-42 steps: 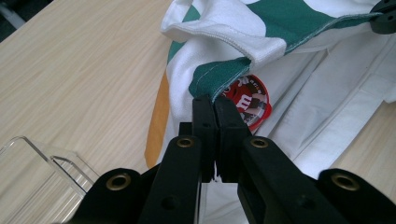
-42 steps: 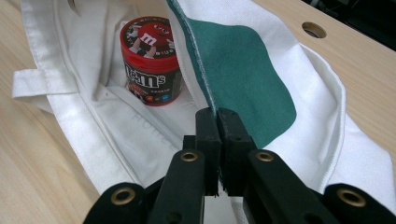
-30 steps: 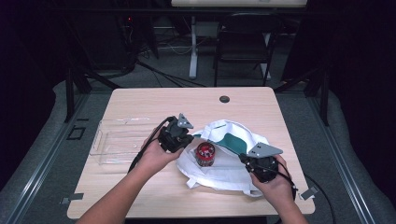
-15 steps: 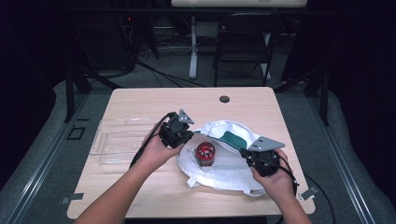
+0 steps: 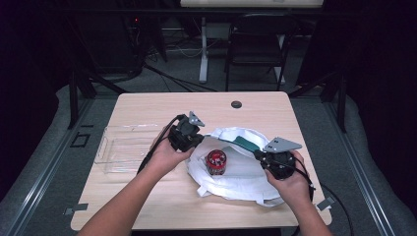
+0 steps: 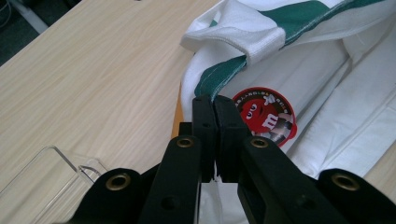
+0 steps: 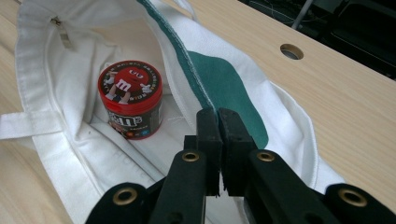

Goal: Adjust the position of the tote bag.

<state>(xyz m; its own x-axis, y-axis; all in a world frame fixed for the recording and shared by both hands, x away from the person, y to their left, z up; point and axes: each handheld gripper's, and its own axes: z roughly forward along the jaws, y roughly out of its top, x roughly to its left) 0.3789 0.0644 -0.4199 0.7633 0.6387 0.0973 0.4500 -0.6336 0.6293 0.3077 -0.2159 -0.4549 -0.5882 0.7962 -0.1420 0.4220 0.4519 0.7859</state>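
We see both pairs of jaws clenched on the white bag's (image 5: 246, 172) rim, left gripper (image 5: 195, 139) and right gripper (image 5: 262, 155); the red candy tub (image 5: 216, 162) stands inside, on a pale wooden surface (image 5: 147, 105) in a dark room.

Candy tub (image 5: 216, 162) is sitting inside the open cloth bag (image 5: 241, 179), mid-table (image 5: 147, 206). Clear tray (image 5: 123, 147) is lying left of the bag; table hole (image 5: 236, 104) is sitting behind it.
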